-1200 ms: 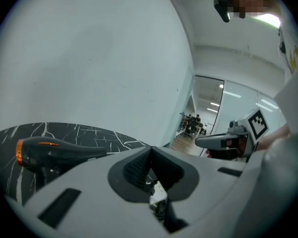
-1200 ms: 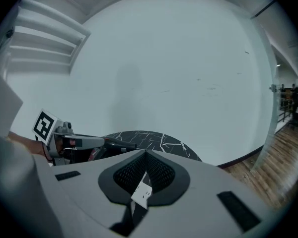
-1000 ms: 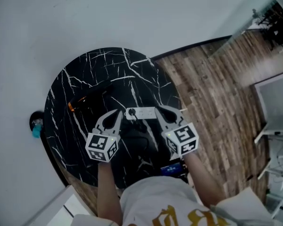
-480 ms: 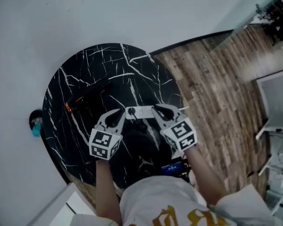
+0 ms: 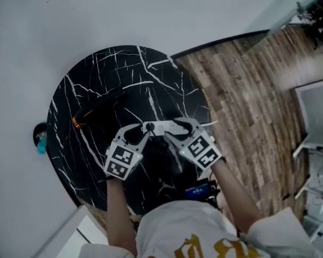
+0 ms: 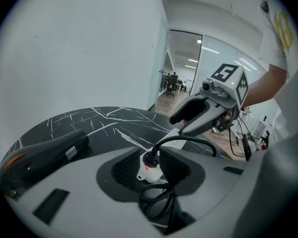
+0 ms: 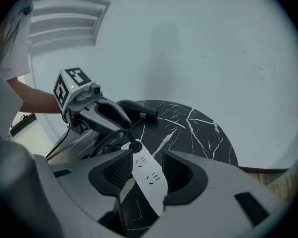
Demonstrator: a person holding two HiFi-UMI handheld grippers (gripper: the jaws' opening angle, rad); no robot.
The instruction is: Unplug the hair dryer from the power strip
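Observation:
A white power strip [image 5: 160, 127] lies on the black marble table [image 5: 97, 85], with a black plug [image 5: 149, 127] in its left end. The black hair dryer [image 5: 97, 110] rests further left and back. My left gripper [image 5: 140, 134] straddles the plug end: in the left gripper view the plug [image 6: 150, 157] sits between the opening jaws, and the pads do not press on it. My right gripper [image 5: 173, 128] straddles the strip's other end; its jaws are opening too, with the strip [image 7: 148, 175] lying loose between them. The cable [image 6: 158, 198] coils below the plug.
The round table stands against a white wall [image 5: 151, 15]. Wood flooring [image 5: 247, 101] runs to the right. A small blue thing [image 5: 41, 142] sits on the floor left of the table. A dark device with a blue screen [image 5: 196, 191] hangs at the person's waist.
Both grippers have sunk toward the power strip and closed in on its two ends. Their jaws, shut before, now stand apart around the plug and the strip.

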